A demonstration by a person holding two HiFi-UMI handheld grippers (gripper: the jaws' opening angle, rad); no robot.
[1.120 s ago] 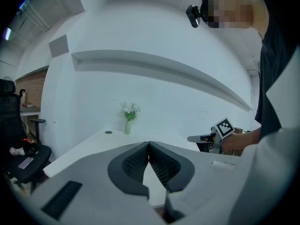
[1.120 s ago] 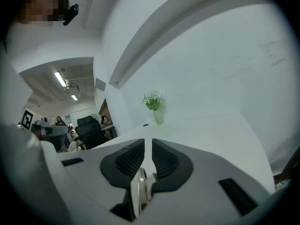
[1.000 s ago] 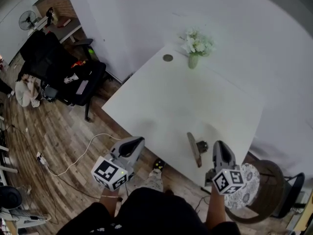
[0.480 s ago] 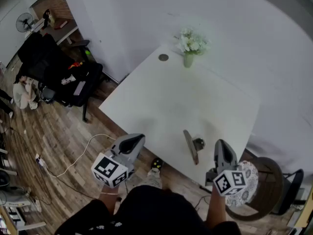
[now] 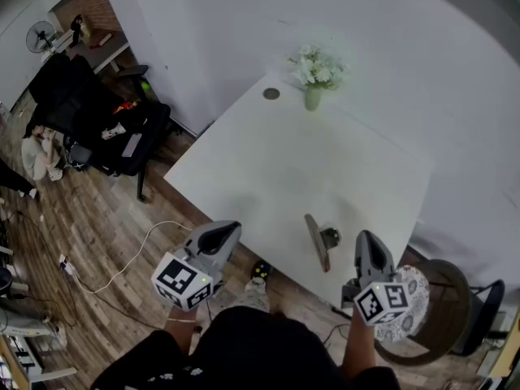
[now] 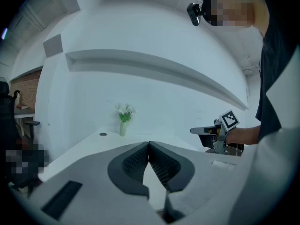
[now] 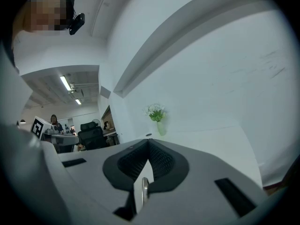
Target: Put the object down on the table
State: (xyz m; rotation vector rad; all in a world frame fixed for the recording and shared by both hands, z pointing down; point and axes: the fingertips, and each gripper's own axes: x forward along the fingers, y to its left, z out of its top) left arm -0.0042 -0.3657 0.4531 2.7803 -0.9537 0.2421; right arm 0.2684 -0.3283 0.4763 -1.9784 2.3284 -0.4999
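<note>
Object (image 5: 318,242) | sits on table (image 5: 309,161), near its 6 o'clock edge | left gripper (image 5: 223,231), right gripper (image 5: 366,240): jaws together, empty | risk: your right gripper, at the object's 3 o'clock, could knock it off the edge.

place: office | black office chair (image 5: 110,124) | desk (image 5: 104,51) | ceiling strip lights (image 7: 64,82)

A vase of white flowers (image 5: 315,73) stands far ahead of the right claw (image 5: 365,240), with a small dark disc (image 5: 271,94) just left of the vase. A black office chair (image 5: 106,124) sits well off to the left of the left claw (image 5: 225,232), and a white cable (image 5: 134,258) trails over the wood floor (image 5: 73,218) beside that claw. A patterned round seat (image 5: 416,303) lies just behind the right claw.
</note>
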